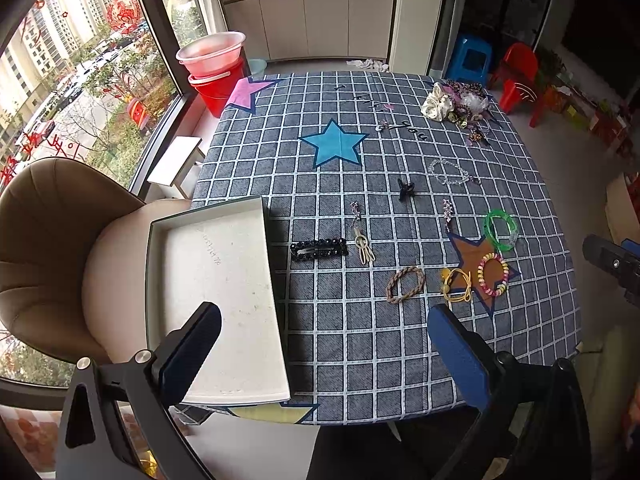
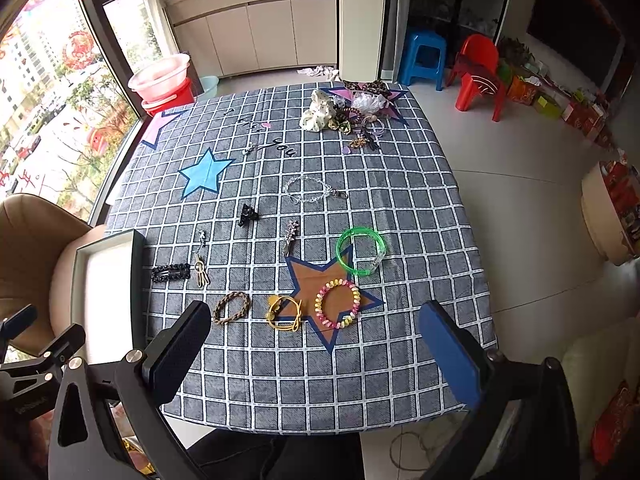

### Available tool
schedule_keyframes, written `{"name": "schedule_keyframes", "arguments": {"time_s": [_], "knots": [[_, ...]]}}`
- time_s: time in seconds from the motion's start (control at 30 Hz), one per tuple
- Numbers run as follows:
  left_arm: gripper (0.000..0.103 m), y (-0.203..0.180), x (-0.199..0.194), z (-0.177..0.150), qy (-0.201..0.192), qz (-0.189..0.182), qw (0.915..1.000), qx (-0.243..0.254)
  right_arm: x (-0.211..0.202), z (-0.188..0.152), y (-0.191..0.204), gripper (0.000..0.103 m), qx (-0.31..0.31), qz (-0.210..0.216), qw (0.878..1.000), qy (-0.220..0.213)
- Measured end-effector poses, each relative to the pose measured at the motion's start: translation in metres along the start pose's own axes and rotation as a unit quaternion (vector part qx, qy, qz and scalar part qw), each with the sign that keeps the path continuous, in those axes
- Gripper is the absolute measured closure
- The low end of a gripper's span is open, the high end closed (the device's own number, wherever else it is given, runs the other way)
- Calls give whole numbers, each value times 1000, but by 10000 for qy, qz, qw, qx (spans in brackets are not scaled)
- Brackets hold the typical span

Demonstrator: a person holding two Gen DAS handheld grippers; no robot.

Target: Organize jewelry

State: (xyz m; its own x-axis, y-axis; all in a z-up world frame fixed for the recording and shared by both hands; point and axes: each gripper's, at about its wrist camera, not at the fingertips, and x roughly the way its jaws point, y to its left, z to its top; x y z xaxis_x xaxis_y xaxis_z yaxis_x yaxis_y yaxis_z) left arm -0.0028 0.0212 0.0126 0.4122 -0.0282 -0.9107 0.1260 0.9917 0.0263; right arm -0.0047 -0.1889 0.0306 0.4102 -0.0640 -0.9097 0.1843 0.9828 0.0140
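A white shallow box point(image 1: 224, 292) lies empty at the table's left edge; it also shows in the right wrist view point(image 2: 108, 304). Loose pieces lie on the checked cloth: a black beaded clip point(image 1: 319, 249), a braided brown band point(image 1: 405, 284), a yellow tie point(image 1: 456, 284), a coloured spiral band point(image 1: 493, 274), a green bangle point(image 1: 500, 229), a black claw clip point(image 1: 405, 189) and a clear bead bracelet point(image 1: 448, 172). My left gripper point(image 1: 324, 356) is open above the near edge, its left finger over the box. My right gripper point(image 2: 316, 356) is open above the near edge, empty.
A pile of scrunchies and hair ties point(image 1: 456, 104) sits at the table's far right corner. A beige chair point(image 1: 52, 248) stands left of the table. Red buckets point(image 1: 216, 76) stand by the window. Blue and red stools point(image 2: 452, 60) stand on the floor beyond.
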Motion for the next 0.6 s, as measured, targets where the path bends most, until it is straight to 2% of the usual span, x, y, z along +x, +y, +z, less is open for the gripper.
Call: {"name": "schedule_keyframes", "arguments": {"time_s": [0.27,0.37,0.47,0.6], "knots": [[0,-1,30,7,288,-96,9995,20,23,-2,-15,0,264,246,9992,176],[0,-6,46,12,362,-12,9993,83,40,-2,-22,0,406,441,9978,266],[0,-10,71,21,508,45,9987,32,62,2,-23,0,376,642,9957,549],[0,-16,105,34,622,34,9981,19,95,9,-15,0,1,413,9958,813]]}}
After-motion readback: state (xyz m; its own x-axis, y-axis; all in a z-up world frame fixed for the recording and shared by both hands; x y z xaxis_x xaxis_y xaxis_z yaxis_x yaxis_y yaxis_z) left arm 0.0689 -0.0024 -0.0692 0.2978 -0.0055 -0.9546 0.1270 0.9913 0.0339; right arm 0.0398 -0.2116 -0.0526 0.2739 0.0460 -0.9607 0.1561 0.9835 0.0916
